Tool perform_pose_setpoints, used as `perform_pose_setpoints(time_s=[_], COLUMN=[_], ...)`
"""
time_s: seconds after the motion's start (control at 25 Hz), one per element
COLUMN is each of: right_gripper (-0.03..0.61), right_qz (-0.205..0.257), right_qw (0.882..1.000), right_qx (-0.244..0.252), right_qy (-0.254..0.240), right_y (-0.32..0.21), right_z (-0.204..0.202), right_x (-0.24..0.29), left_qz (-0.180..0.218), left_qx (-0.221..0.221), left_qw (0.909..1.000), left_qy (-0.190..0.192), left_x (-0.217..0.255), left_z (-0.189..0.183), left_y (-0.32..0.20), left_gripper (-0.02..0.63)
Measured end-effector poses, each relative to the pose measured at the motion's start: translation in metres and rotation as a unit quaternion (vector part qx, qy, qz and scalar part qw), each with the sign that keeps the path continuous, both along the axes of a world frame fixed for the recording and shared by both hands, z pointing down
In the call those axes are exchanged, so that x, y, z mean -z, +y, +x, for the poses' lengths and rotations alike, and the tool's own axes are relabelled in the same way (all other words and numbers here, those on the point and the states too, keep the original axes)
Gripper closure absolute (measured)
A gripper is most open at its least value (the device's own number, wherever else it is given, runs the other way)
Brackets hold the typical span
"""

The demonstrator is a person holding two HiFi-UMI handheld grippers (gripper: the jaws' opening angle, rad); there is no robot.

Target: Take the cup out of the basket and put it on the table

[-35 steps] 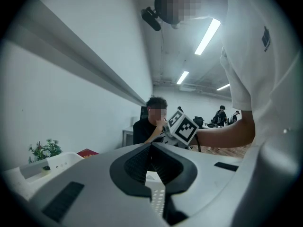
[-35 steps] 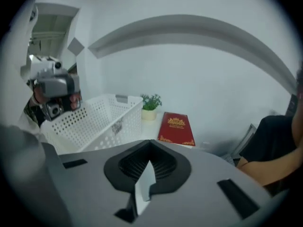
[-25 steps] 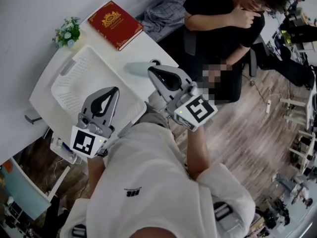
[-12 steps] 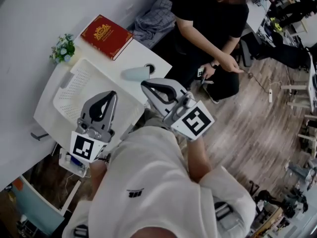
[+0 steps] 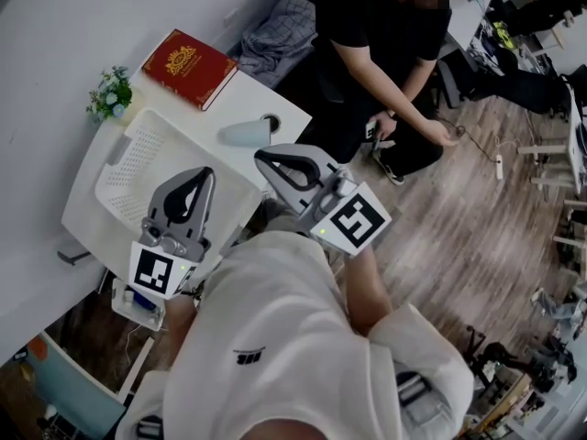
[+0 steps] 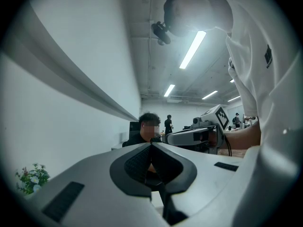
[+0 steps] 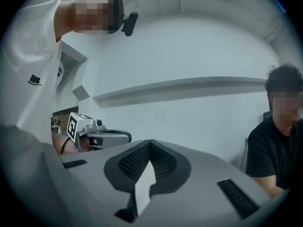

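Head view, set against a second ago: the seated person in black (image 5: 367,35) beyond the white perforated plastic basket (image 5: 151,168) has lowered a hand from the face to the knee. The right gripper (image 5: 260,157) has drawn back a little from the pale blue-green cup (image 5: 245,134), which has kept its place.

The cup lies on its side on the white table (image 5: 240,94), just outside the basket's far right edge. Its long axis runs along that edge, with the broader end toward the seated person. Its mouth cannot be made out.

The left gripper (image 5: 205,173) hangs over the basket's near side, jaws pressed together on nothing. The right gripper's jaws are closed too. A small white strip (image 7: 143,188) sits at their seam, too unclear to identify. The grippers and the wearer's white shirt (image 5: 275,337) cover the basket's near corner.
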State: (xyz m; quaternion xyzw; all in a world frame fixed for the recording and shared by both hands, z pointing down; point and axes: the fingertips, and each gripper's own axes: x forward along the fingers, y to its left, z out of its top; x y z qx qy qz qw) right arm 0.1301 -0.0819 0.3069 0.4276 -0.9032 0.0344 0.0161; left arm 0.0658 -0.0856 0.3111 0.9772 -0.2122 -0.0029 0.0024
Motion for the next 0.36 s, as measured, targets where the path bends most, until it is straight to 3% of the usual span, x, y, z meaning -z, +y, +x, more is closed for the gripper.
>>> perform_pose_setpoints(time_s=[0.36], right_gripper=[0.566], right_qz=[-0.006], right_qw=[1.000], right_qx=[-0.004], right_qy=[0.005], right_y=[0.0078], right_z=[0.0061], right_x=[-0.0017], left_qz=[-0.005], left_qx=[-0.008], left_qw=[0.9999], left_qy=[-0.004], left_x=[-0.0003], left_z=[0.0081], left_y=[0.0067], left_gripper=[0.603])
